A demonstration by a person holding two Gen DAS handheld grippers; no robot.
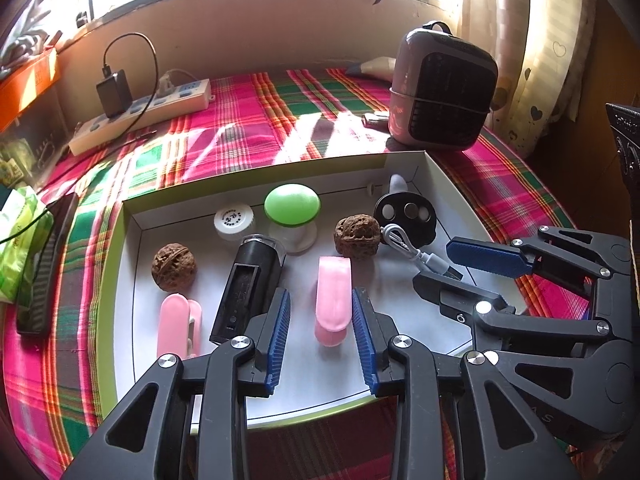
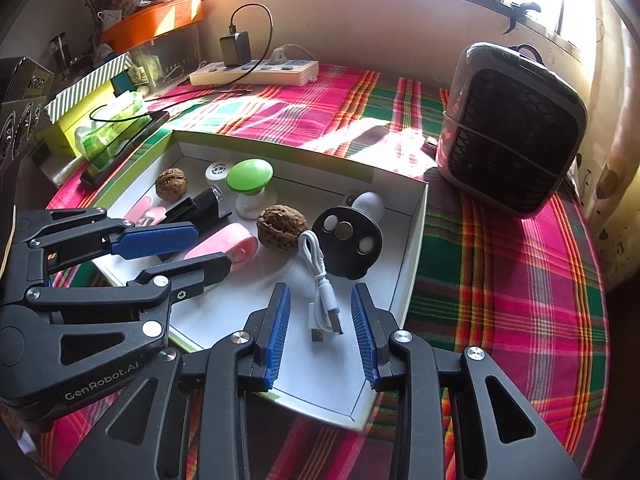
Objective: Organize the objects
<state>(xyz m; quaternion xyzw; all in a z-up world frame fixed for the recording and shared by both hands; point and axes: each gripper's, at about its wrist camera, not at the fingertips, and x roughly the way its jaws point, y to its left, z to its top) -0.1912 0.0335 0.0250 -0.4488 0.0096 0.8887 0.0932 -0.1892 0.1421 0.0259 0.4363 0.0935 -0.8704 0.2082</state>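
A white box lid point(image 1: 128, 248) point(image 2: 412, 232) on the plaid cloth holds small objects. My left gripper point(image 1: 322, 308) is open, its jaws either side of a pink clip point(image 1: 333, 296) without touching it. My right gripper point(image 2: 322, 304) is open around a coiled white USB cable point(image 2: 320, 280) and also shows in the left wrist view point(image 1: 452, 264). The tray also holds two walnuts point(image 1: 174, 266) point(image 1: 357, 236), a black rectangular device point(image 1: 248, 284), a green-capped object point(image 1: 292, 204), a white cap point(image 1: 233, 219), a second pink clip point(image 1: 176, 324) and a black disc point(image 1: 406, 214).
A grey heater point(image 1: 442, 88) point(image 2: 512, 128) stands behind the tray at the right. A white power strip point(image 1: 140, 112) with a black charger lies at the back left. A black comb point(image 1: 44, 276) and green packet point(image 1: 20, 240) lie left of the tray.
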